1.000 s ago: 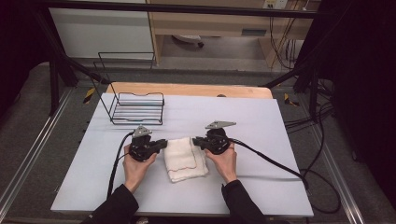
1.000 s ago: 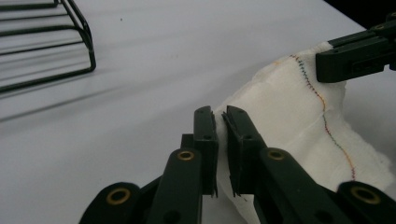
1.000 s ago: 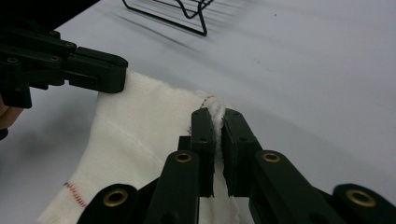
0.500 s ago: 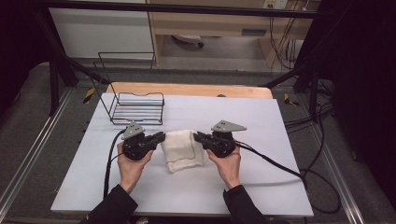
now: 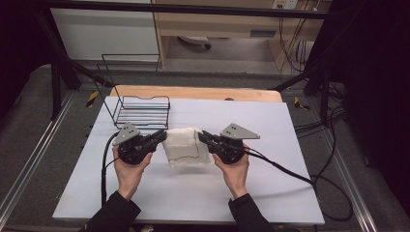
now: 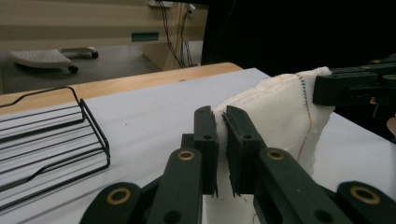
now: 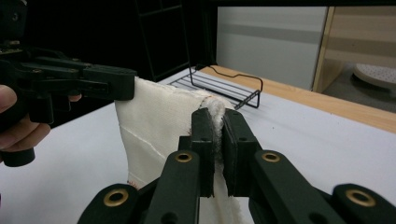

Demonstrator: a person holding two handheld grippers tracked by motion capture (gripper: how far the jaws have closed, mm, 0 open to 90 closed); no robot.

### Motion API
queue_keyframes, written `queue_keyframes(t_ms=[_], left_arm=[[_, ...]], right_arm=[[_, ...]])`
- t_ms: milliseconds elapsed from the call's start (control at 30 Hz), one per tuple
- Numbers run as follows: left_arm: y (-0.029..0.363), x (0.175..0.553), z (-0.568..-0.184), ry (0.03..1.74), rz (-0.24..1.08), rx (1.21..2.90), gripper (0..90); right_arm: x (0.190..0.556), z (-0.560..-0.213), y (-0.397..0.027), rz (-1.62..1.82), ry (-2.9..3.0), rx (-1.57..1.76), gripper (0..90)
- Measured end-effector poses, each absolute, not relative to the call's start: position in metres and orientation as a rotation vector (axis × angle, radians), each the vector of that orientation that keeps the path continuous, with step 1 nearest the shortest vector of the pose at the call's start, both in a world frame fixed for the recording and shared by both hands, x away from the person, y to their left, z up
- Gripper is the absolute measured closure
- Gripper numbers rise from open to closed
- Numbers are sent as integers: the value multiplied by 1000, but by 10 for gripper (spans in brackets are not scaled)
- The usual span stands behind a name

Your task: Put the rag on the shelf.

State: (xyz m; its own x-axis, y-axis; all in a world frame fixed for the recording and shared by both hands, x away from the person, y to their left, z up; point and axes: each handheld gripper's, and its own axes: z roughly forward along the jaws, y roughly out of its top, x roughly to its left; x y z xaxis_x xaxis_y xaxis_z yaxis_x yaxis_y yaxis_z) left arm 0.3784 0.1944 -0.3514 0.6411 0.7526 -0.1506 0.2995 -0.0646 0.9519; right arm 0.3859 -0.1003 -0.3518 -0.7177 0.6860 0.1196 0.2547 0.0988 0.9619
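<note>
A white cloth (image 5: 183,147) with a thin stitched line hangs stretched between my two grippers, lifted above the white table (image 5: 270,125). My left gripper (image 5: 162,137) is shut on the cloth's left top edge; in the left gripper view the cloth (image 6: 280,112) is pinched between the black jaws of that gripper (image 6: 221,122). My right gripper (image 5: 202,137) is shut on the right top edge, and in the right gripper view the cloth (image 7: 159,126) bunches between its jaws (image 7: 215,120). Each gripper points inward toward the other.
A black wire rack (image 5: 142,110) stands on the table at the back left, just behind the left gripper. A wooden board edge (image 5: 193,92) runs along the table's far side. Cables (image 5: 285,169) trail from the right gripper across the table to the right.
Both hands have risen and moved away from me, lifting the cloth off the table so that it hangs stretched between the grippers.
</note>
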Motion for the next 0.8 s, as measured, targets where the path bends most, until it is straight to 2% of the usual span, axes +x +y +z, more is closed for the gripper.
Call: queue_keyframes(t_ms=[800], left_arm=[[225,370,-313,845,551,1536,831]], right_arm=[[380,-315,-71,1743,1895,801,844]])
